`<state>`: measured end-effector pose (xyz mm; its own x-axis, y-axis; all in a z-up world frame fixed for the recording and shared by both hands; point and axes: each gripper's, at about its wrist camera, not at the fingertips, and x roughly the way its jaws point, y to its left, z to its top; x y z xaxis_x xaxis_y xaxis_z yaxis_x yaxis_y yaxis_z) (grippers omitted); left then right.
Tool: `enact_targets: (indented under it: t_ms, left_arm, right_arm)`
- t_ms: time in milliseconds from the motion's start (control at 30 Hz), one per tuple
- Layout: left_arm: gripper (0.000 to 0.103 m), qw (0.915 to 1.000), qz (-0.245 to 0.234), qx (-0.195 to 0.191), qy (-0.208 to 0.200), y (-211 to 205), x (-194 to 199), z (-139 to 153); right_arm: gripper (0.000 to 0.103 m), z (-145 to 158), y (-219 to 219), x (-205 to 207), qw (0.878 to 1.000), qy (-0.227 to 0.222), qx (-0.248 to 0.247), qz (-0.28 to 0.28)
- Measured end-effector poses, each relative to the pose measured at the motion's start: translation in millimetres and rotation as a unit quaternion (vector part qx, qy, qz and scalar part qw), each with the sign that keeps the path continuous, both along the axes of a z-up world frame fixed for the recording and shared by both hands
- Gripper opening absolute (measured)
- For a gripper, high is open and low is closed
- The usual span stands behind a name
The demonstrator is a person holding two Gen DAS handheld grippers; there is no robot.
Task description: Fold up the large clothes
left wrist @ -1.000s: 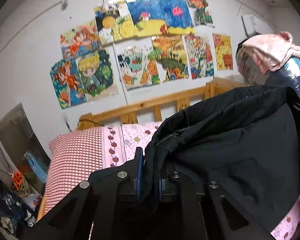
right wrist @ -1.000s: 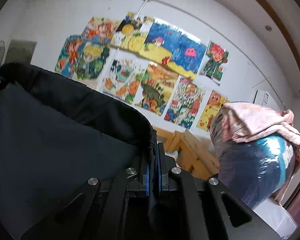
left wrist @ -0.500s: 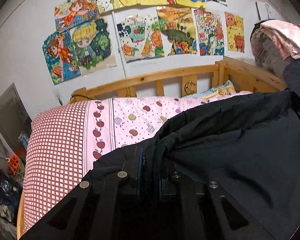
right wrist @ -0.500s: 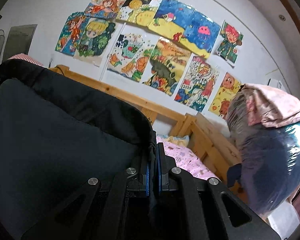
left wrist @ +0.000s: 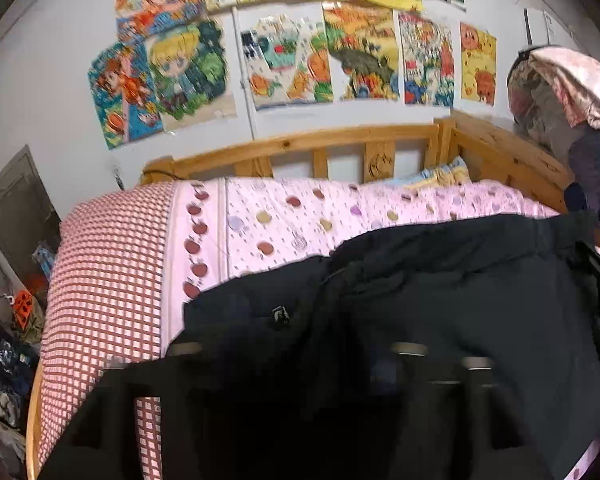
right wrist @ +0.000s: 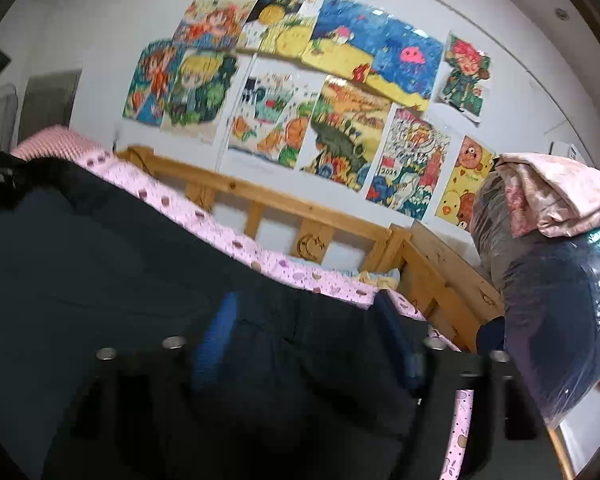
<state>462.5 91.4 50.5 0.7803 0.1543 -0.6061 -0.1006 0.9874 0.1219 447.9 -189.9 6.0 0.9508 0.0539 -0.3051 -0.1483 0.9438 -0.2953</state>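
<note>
Dark garment (left wrist: 440,300) fills the near half of both wrist views, and it now lies on the bed instead of hanging between the tongs. A second ago both tongs were pinched shut on its upper edge and the cloth was held up against the wall. Half a second ago it was coming down, and now the cameras look along the bed with the cloth spread beneath them.

The right gripper (right wrist: 308,340) has let go: its blue pads (right wrist: 216,340) stand wide apart, with dark cloth lying loose between them. The left gripper (left wrist: 296,356) is smeared by motion, but its fingers also look parted and no edge is pinched there, so I judge it released too. A small fastener on the garment shows between them.

Beyond the grippers, at about 12 o'clock in the left view, the far edge of the garment rests on the pink spotted quilt (left wrist: 280,220). A red-checked cover (left wrist: 108,260) lies at 9 o'clock, clear of the cloth. Behind the quilt stands the wooden bed rail (left wrist: 300,140), and above it the wall is covered in children's drawings (left wrist: 284,64). At 3 o'clock in the right view a bagged bundle (right wrist: 560,300) stands past the bed corner with a pink cloth (right wrist: 552,192) on top, apart from the garment.

The release suggests one step is finished — the garment has been carried over and laid down. How neatly it landed is hard to tell, because its surface is dark and blurred. The next move probably calls for finding a fresh edge to grip, or smoothing the cloth first.
</note>
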Motion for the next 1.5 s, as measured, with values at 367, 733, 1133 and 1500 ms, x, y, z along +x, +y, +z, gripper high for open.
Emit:
enact_targets:
  t_ms: [367, 733, 1133, 1500]
  left_arm:
    - [0.098, 0.9961, -0.075, -0.033, -0.033, -25, -41, 3]
    - [0.100, 0.9912, -0.129, -0.016, 0.023, -68, -3, -29]
    - [0.100, 0.9940, -0.015, -0.096, 0.051, -8, 58, -61]
    - [0.103, 0.9896, -0.022, -0.121, 0.074, -1, 81, -91]
  right_arm:
    - [0.083, -18, -39, -33, 0.983, 0.103, 0.119, 0.097]
    - [0.083, -63, -26, 16, 0.976, 0.168, 0.116, 0.080]
    - [0.084, -80, 0, 102, 0.973, 0.206, 0.103, 0.015]
    - [0.096, -111, 5, 134, 0.958, 0.257, 0.127, 0.013]
